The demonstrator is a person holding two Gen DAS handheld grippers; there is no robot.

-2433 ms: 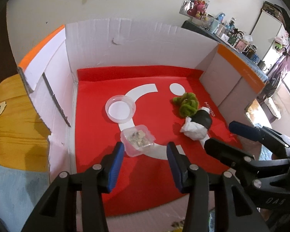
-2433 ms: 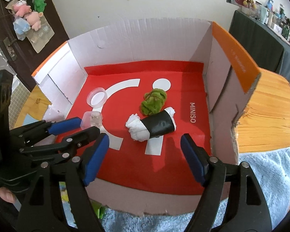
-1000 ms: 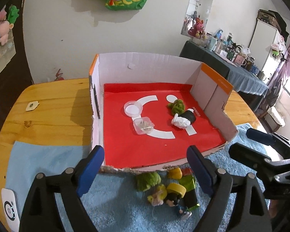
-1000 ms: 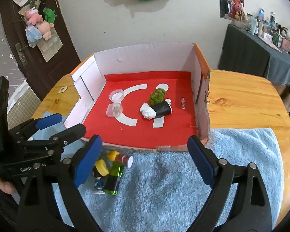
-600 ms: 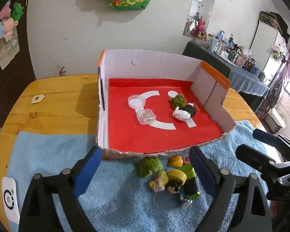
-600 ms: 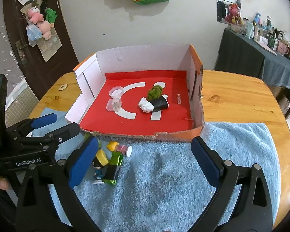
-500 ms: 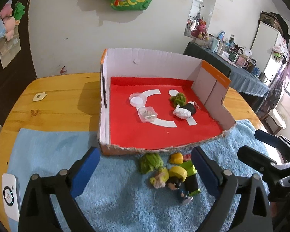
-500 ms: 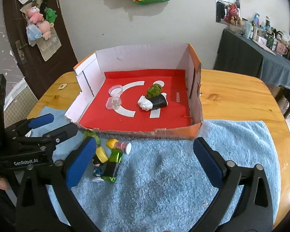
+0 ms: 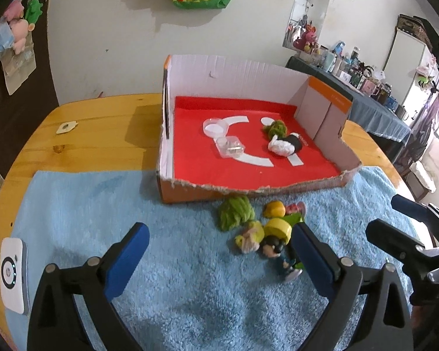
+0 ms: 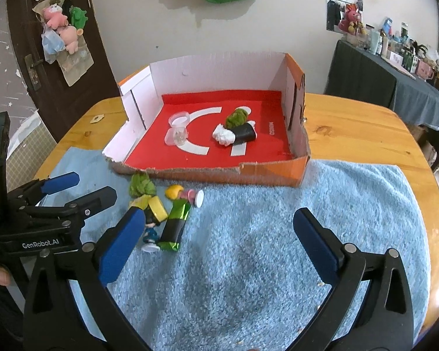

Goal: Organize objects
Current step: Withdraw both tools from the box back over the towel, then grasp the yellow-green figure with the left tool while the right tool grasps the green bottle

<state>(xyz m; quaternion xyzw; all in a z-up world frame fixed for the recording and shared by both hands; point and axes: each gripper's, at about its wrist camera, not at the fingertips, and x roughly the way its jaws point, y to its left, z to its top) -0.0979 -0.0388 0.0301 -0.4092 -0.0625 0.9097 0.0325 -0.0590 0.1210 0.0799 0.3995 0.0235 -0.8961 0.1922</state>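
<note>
Toys [image 9: 266, 231] lie in a small heap on the blue towel [image 9: 102, 204], just in front of the box's [image 9: 330, 108] torn front edge and toward its left corner. My left gripper [image 9: 219, 251] hangs spread wide and empty, jaws having just eased further apart, the heap straight ahead beside its right finger. My right gripper [image 10: 219, 231] is equally wide and empty (the heap sits off by its left finger). So my left hand seems nearer. The green packet [image 10: 175, 222] lies lengthwise, pointing at the box. Towel on the right stays bare, and the box floor holds free room near its front edge.
</note>
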